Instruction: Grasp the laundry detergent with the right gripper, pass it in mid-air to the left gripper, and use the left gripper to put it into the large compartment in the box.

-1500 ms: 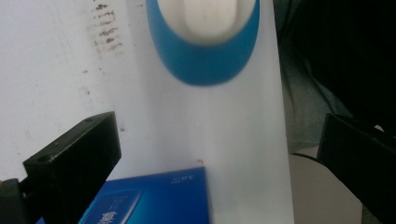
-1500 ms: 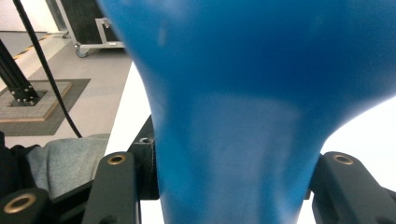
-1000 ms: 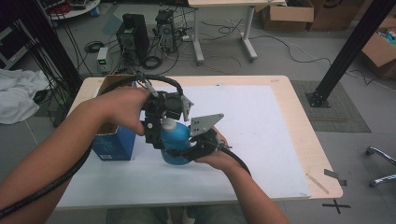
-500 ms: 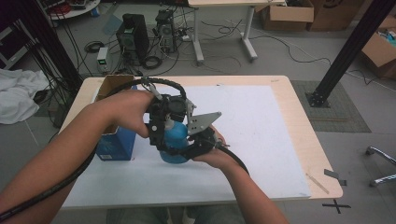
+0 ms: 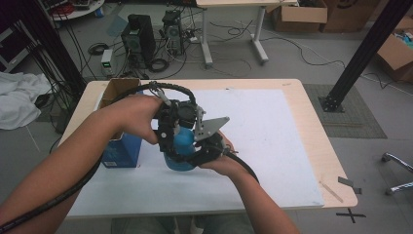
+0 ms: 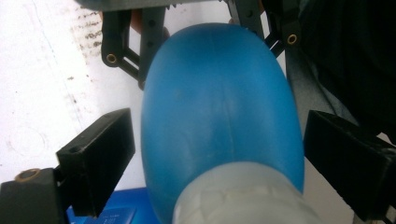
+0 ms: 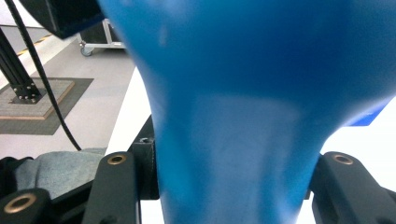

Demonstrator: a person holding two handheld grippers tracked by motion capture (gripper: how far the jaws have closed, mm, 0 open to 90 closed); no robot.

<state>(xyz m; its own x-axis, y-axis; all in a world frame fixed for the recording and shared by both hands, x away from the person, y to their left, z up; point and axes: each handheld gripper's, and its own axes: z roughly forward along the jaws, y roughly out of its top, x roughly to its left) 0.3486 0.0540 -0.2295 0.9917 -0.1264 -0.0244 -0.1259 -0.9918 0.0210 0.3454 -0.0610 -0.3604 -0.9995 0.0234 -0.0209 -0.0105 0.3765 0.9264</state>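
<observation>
Bottle looks smooth, slippery plastic; my right hand-held gripper clamps it, the left hand-held gripper closing in, jaws just off it.

lab: floor computers, cables, cardboard boxes

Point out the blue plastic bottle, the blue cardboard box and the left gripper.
blue plastic bottle (image 5: 179,146), high view, on its rounded body.
blue cardboard box (image 5: 121,150), high view, on its blue front face.
left gripper (image 6: 217,144), left gripper view, midway between its two black jaws.
</observation>
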